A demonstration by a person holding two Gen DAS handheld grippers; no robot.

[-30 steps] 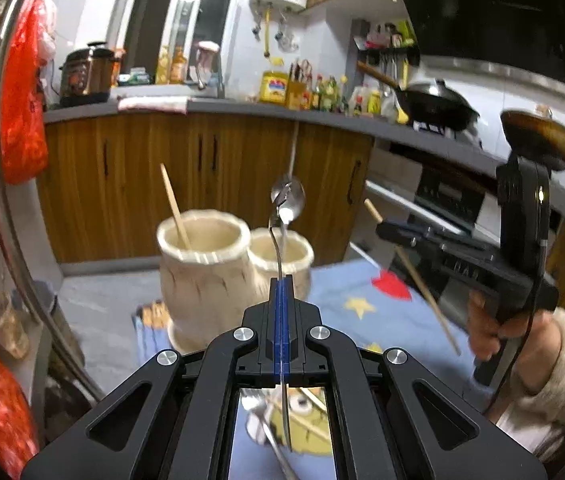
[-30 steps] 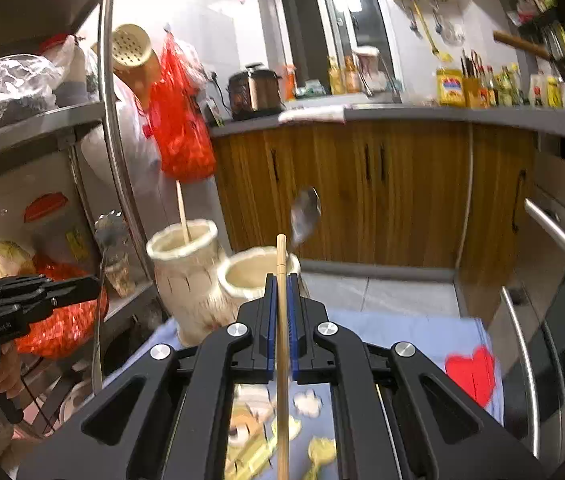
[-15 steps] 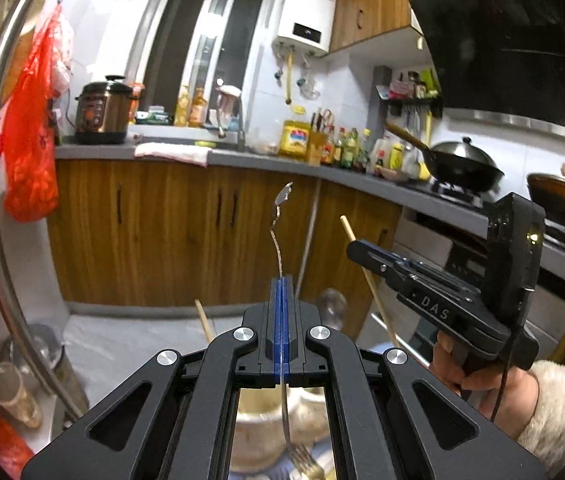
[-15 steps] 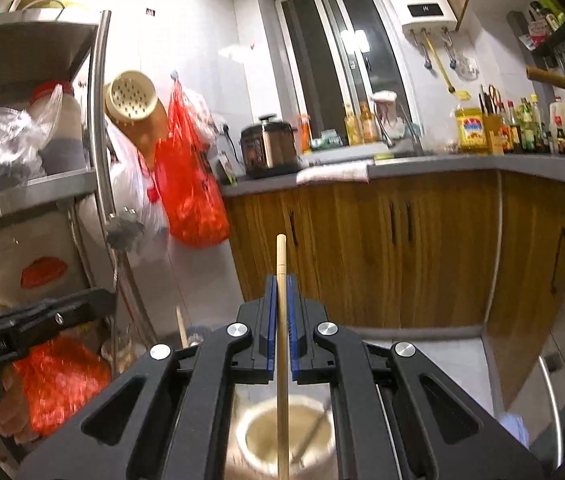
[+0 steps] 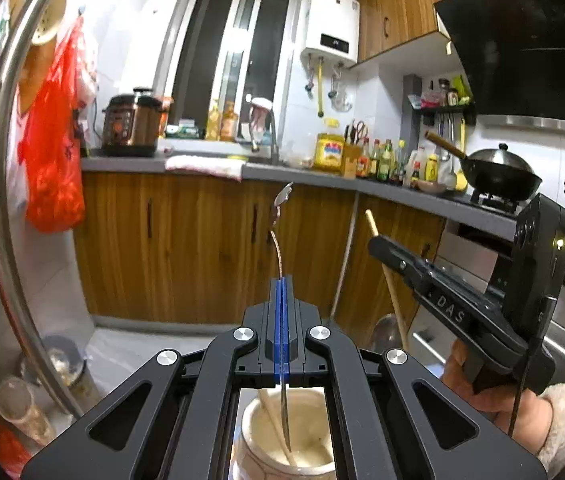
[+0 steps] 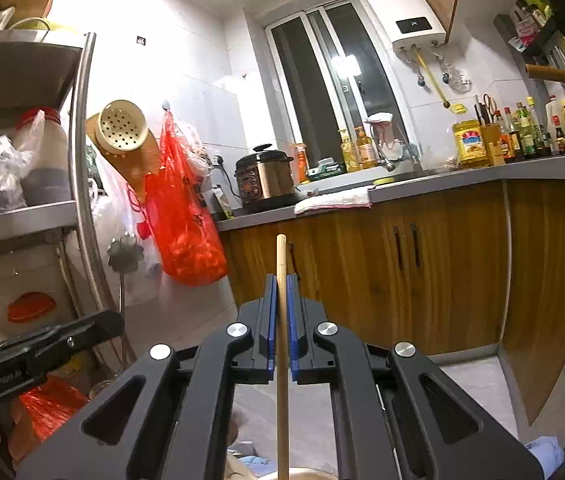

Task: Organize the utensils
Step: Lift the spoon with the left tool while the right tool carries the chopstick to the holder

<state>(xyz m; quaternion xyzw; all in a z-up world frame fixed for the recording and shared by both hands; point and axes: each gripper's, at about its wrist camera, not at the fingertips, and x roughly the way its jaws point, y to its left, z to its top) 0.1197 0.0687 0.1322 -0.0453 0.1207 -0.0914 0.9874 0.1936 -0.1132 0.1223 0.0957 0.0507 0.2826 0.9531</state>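
Note:
My left gripper (image 5: 282,292) is shut on a metal utensil (image 5: 278,240) held upright; its lower end hangs inside a cream ceramic holder (image 5: 258,428) right below, beside a wooden stick. My right gripper (image 6: 281,288) is shut on a wooden chopstick (image 6: 281,364) held upright; its lower end reaches the rim of a holder (image 6: 302,474) at the bottom edge. The right gripper (image 5: 378,246) with the chopstick (image 5: 386,276) also shows in the left wrist view, to the right. The left gripper (image 6: 114,320) shows at the left in the right wrist view.
Wooden cabinets (image 5: 202,248) under a grey counter (image 5: 302,176) stand ahead. A metal shelf rack (image 6: 82,184) with a red bag (image 6: 186,220) stands at the left. A stove with a wok (image 5: 498,176) is at the right. A blue cloth (image 6: 546,452) lies below.
Both grippers have tilted up and moved over the holders. The utensil's lower end now hangs inside the cream holder; the chopstick's lower end is at the other holder's rim.

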